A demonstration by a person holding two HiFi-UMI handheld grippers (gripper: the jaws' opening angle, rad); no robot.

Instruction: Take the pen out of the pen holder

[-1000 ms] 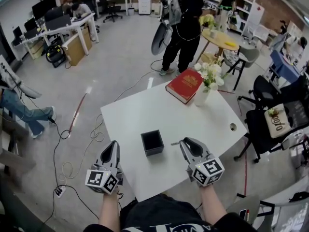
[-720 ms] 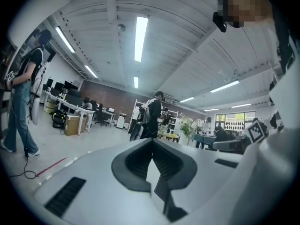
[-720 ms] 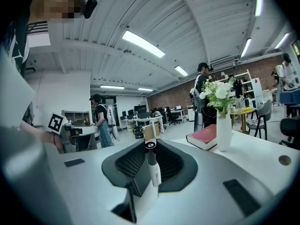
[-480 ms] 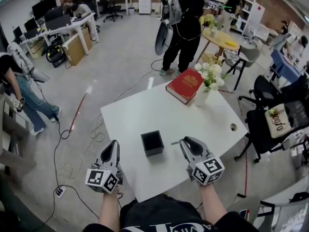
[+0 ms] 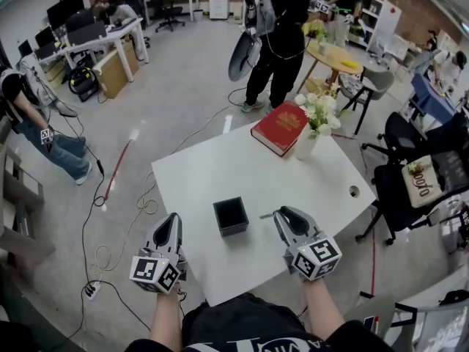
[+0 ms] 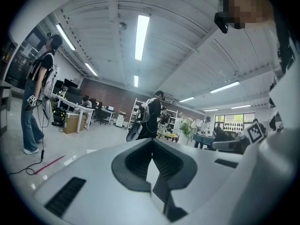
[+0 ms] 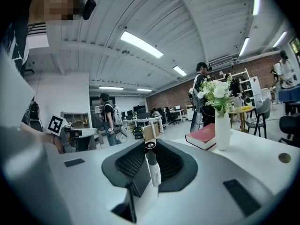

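The black square pen holder [image 5: 231, 216] stands on the white table [image 5: 220, 171] near its front edge, and I see nothing in it. Just right of it, my right gripper [image 5: 283, 216] is shut on a slim white pen [image 5: 265, 216] whose end sticks out toward the holder. In the right gripper view the pen [image 7: 152, 165] lies pinched between the pads of the right gripper [image 7: 150, 154], dark tip forward. My left gripper [image 5: 171, 226] hovers off the table's left front corner, level; the left gripper [image 6: 152, 161] has its jaws together with nothing in them.
A red book [image 5: 280, 129] and a white vase of flowers [image 5: 308, 144] sit at the table's far right. A cable hole [image 5: 354, 192] is near the right edge. A person [image 5: 282, 35] stands beyond the table, and a black chair [image 5: 410, 189] is at the right.
Both grippers, the pen and the holder stay where they were. Only a person at the far left of the room has walked further into view.
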